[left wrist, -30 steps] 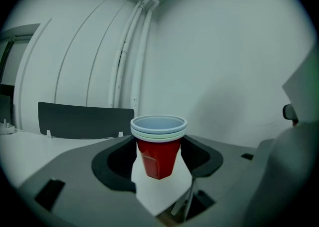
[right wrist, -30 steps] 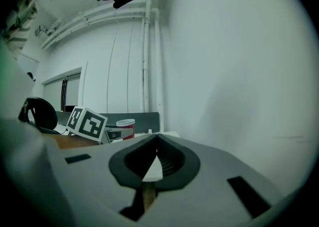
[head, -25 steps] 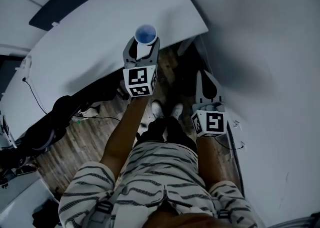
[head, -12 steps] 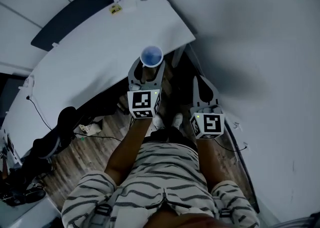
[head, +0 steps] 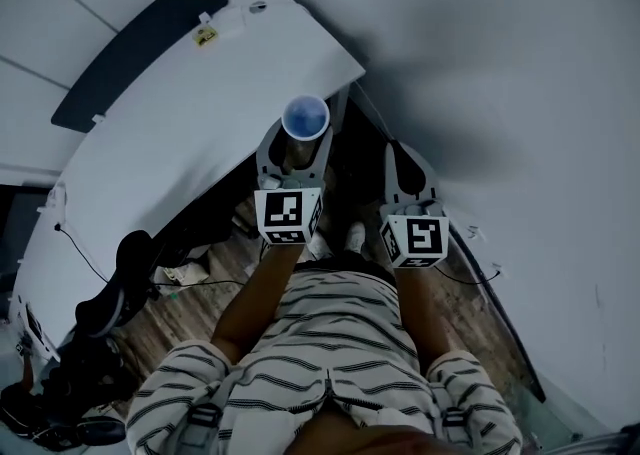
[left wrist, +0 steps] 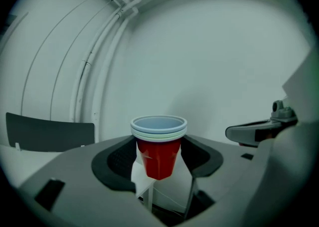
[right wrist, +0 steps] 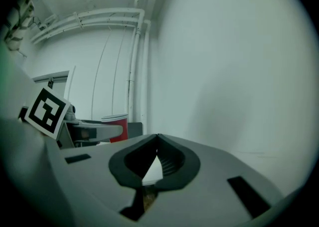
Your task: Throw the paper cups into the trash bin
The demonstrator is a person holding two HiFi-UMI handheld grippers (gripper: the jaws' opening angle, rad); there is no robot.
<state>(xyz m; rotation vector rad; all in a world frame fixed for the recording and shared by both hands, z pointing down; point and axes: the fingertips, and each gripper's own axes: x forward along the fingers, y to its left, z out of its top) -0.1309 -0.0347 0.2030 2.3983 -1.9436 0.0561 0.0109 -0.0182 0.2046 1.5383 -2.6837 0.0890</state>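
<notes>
Upright, paper cups [left wrist: 158,160] clamped in left gripper [left wrist: 159,145] jaws; right gripper [right wrist: 157,139] jaws closed, empty.

The right hand-held gripper [right wrist: 157,136] (jaws together) faces a white wall [right wrist: 229,71].

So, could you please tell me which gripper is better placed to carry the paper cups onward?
Left. The left gripper is shut on the stacked paper cups, holding them upright. The right gripper beside it is shut with nothing between its fingers.
</notes>
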